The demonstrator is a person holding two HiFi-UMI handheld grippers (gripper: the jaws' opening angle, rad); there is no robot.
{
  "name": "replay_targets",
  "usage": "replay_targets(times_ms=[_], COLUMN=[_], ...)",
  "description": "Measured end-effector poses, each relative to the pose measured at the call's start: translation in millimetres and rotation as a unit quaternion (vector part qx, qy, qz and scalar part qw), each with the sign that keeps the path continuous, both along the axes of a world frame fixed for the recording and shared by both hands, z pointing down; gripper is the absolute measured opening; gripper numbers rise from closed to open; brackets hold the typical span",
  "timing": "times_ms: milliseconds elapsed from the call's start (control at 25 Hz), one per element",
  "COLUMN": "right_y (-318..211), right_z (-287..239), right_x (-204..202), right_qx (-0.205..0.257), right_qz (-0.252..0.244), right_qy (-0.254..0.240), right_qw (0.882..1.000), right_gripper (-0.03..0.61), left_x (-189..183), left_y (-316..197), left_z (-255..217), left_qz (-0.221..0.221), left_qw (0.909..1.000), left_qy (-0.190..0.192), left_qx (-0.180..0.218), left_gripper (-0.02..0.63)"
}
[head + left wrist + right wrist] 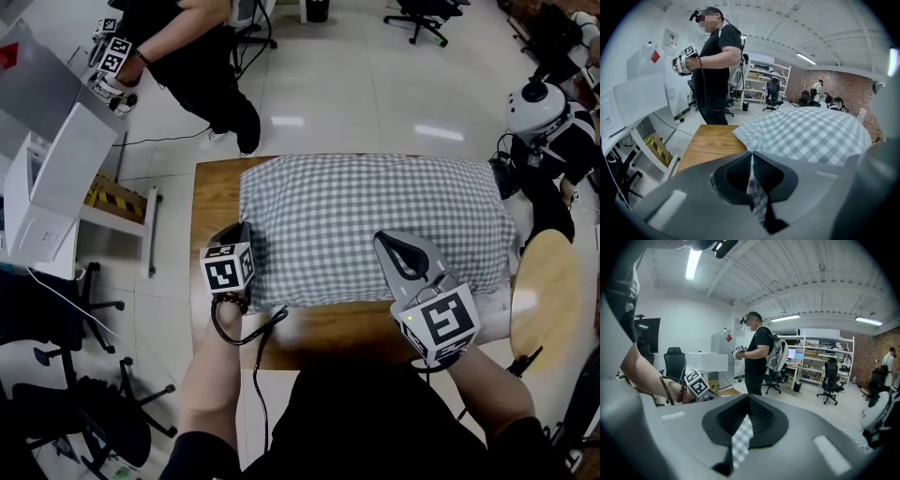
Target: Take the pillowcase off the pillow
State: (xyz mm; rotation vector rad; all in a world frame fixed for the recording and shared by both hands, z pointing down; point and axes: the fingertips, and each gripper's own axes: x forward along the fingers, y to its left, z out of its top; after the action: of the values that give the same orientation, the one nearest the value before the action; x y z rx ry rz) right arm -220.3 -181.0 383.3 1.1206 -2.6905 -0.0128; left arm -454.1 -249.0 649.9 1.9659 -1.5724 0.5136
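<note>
right gripper (386,242): clenched on pillowcase (375,202) fold
left gripper (240,232): pinching pillowcase corner
step: grips set, case not yet off
next: likely peel cloth back

Bright, even overhead light fills the room, a ceiling strip light (693,261) burning almost white in the right gripper view and laying two pale glare patches on the glossy floor (287,120) at the far side of the head view. Shadows are soft and short, one faint dark band lying on the wooden table (214,202). Both gripper views bow straight lines, fall to black at their corners, and render the left gripper (751,154) and right gripper (749,399) softer than the crisp far room.
</note>
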Motion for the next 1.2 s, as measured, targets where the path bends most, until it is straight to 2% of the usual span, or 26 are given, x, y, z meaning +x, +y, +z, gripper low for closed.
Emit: replay_targets(times_ms=[160,400,720,920,1200], right_y=[6,-8,-33,-49,-85], right_z=[3,3,3,35,78], right_x=[31,69,206,300,373], right_qx=[0.007,-0.004,-0.016,-0.039,-0.091], right_qz=[0.02,0.062,0.147,0.191,0.217], right_qy=[0.011,0.049,0.086,0.095,0.119], right_qw=[1.0,0.997,0.985,0.976,0.965], right_gripper=[0.002,0.002,0.002,0.002,0.002], left_x=[3,-34,-25,-6,7], left_y=[8,12,12,18,6], left_z=[-13,-43,-60,-49,-57], left_qz=[-0.004,-0.028,-0.05,-0.066,-0.081], left_qw=[0.9998,0.9995,0.9984,0.997,0.9949], left_qy=[-0.004,-0.001,-0.026,-0.04,-0.057], left_qx=[0.018,0.013,0.001,-0.007,-0.018], left_gripper=[0.006,0.007,0.007,0.008,0.008])
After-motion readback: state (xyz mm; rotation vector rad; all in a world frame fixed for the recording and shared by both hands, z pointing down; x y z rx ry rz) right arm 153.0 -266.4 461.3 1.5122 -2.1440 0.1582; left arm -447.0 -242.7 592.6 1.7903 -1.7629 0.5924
